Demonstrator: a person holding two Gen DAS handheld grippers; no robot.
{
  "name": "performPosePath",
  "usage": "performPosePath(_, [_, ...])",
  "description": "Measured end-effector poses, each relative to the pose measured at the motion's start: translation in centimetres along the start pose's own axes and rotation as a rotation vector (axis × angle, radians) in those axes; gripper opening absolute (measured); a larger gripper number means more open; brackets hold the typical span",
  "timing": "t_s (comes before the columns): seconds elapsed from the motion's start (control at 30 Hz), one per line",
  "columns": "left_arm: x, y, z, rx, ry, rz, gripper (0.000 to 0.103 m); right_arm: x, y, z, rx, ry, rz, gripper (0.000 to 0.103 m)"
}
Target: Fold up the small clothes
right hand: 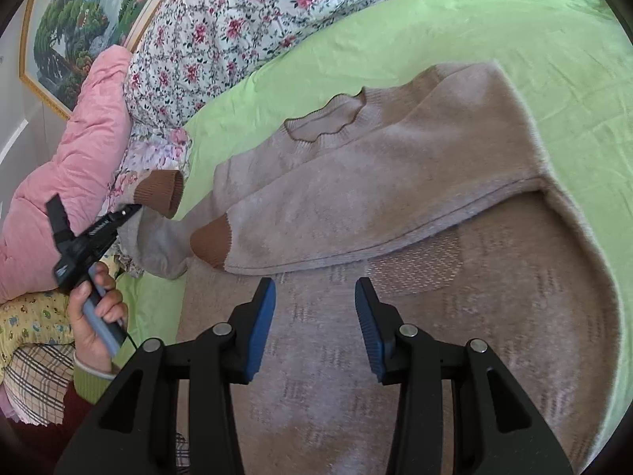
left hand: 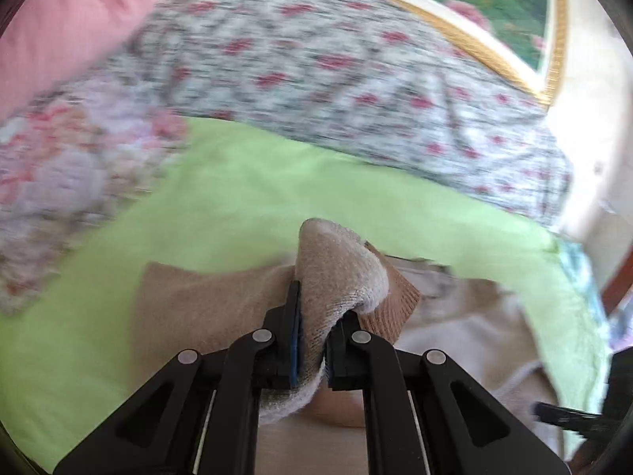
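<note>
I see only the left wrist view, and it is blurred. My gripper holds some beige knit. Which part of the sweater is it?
Observer: The right wrist view shows the left gripper clamped on a sleeve, lifted near its brown cuff.
Operator: Where is the other sleeve?
Observer: It lies folded across the chest of the sweater; its brown cuff points toward your gripper.
Operator: Is the right gripper holding anything?
Observer: No. The right gripper is open, above the lower body of the sweater, with nothing between its blue pads.
Operator: Is the neck visible?
Observer: Yes, the collar faces the floral bedding.
</note>
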State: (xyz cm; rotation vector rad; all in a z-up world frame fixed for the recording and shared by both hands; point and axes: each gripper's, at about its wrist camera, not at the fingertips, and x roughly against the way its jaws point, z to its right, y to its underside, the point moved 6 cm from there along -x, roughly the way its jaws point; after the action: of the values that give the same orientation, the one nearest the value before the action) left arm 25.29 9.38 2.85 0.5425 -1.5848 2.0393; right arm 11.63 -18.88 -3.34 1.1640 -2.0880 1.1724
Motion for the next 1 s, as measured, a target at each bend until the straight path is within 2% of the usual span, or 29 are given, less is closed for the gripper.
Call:
performPosePath(0.1, [-1.6, 1.6, 5.4, -0.016, 0.103, -0.039, 0.007, 0.8, 0.1, 1.2, -0.016, 0.016, 0.017, 0.043])
performPosePath(0.2, [-3.3, 3.5, 9.7, -0.036, 0.176, -0.077, 0.008, 1.4, 0.2, 2.6, -0.045, 0.03, 0.035, 0.043])
performPosePath(0.3, [-6.0, 5.5, 12.8, -0.055, 0.204, -0.129, 0.008, 2.0, 0.4, 4.1, -0.076, 0.048, 0.049, 0.043])
performPosePath(0.43, [-10.0, 8.4, 14.4, -0.096, 0.195, -0.225, 0.012, 2.4, 0.4, 5.2, -0.106, 0.059, 0.056, 0.043])
performPosePath(0.47, [-10.8, 8.8, 14.4, -0.105, 0.186, -0.245, 0.021, 2.4, 0.3, 5.3, -0.108, 0.061, 0.06, 0.043])
performPosePath(0.5, [-10.9, 9.5, 14.3, -0.111, 0.193, -0.267, 0.027, 2.3, 0.2, 5.4, -0.112, 0.061, 0.06, 0.043])
performPosePath(0.57, [-10.3, 10.5, 13.8, -0.106, 0.216, -0.29, 0.054, 2.0, 0.0, 5.4, -0.119, 0.051, 0.057, 0.043])
performPosePath(0.7, [-6.6, 11.1, 11.9, -0.135, 0.224, -0.26, 0.059, 0.7, -0.5, 4.9, -0.129, 0.028, 0.05, 0.043])
performPosePath(0.77, [-4.6, 11.2, 10.2, -0.146, 0.197, -0.235, 0.063, -0.4, -0.9, 4.4, -0.13, 0.01, 0.04, 0.043])
performPosePath(0.87, [-1.8, 11.0, 6.4, -0.14, 0.107, -0.19, 0.064, -2.3, -1.8, 3.2, -0.117, -0.013, 0.035, 0.043])
performPosePath(1.0, [-0.5, 11.3, -0.8, -0.112, -0.082, -0.172, 0.067, -5.4, -3.6, 2.9, -0.134, -0.026, 0.028, 0.043])
